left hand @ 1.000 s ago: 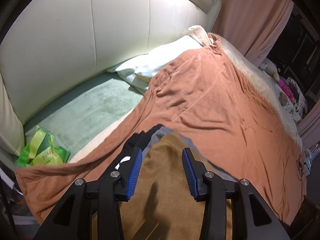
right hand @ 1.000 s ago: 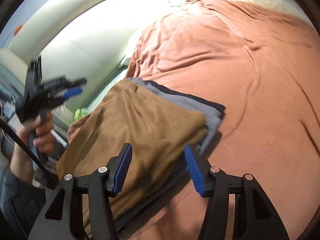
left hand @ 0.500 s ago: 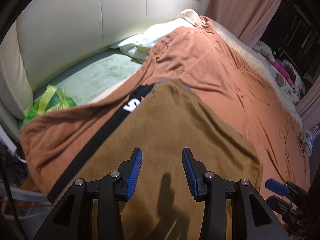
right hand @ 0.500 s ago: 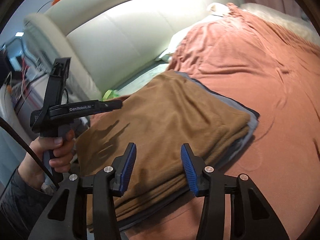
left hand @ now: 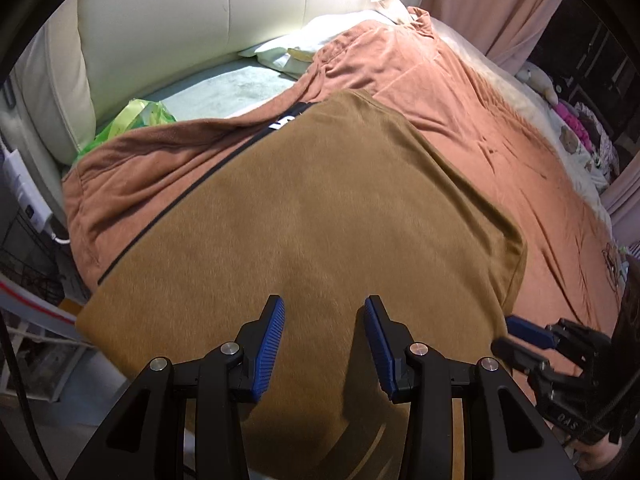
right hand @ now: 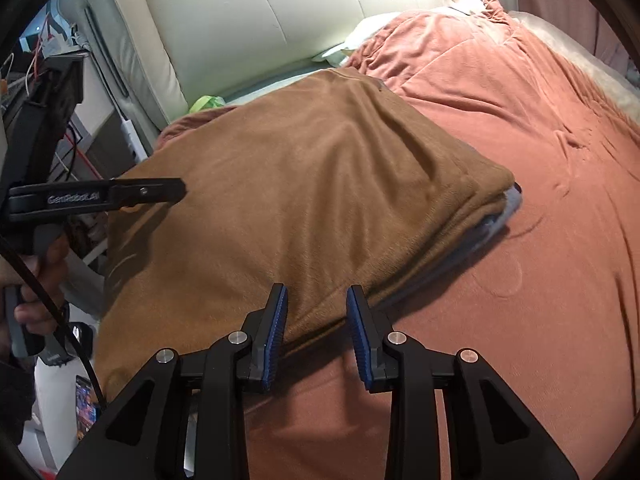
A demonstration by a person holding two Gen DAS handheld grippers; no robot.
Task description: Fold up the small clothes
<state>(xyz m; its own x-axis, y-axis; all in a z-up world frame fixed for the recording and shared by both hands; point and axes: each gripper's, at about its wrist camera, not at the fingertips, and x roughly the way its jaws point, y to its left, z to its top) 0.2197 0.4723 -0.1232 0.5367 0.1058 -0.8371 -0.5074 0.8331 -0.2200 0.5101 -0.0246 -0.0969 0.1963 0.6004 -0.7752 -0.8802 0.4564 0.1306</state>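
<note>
A folded brown garment (left hand: 320, 208) tops a small stack on the orange blanket (left hand: 500, 140). Under it a dark garment with white print (left hand: 280, 122) shows along the left edge, and a grey one (right hand: 492, 224) peeks out at the right corner. My left gripper (left hand: 324, 344) is open just above the brown cloth near its front edge, with nothing pinched. My right gripper (right hand: 316, 332) is at the front right edge of the brown garment (right hand: 300, 184). Its jaws are closing with the cloth's edge between them, and the pads do not press on it. Each gripper shows in the other's view, left (right hand: 100, 196) and right (left hand: 524, 332).
A cream padded headboard (left hand: 200, 20) rises behind the bed, with a pillow (left hand: 304, 44) and a green plastic bag (left hand: 136, 118) at its foot. Soft toys (left hand: 536, 78) lie far right. A power strip (left hand: 24, 184) and cables hang off the left side. A hand (right hand: 36, 280) grips the left tool.
Both grippers have drawn back toward the stack's front edge, so the brown garment fills more of each view. The right jaws have narrowed and that wrist has rolled. The left opening is unchanged.
</note>
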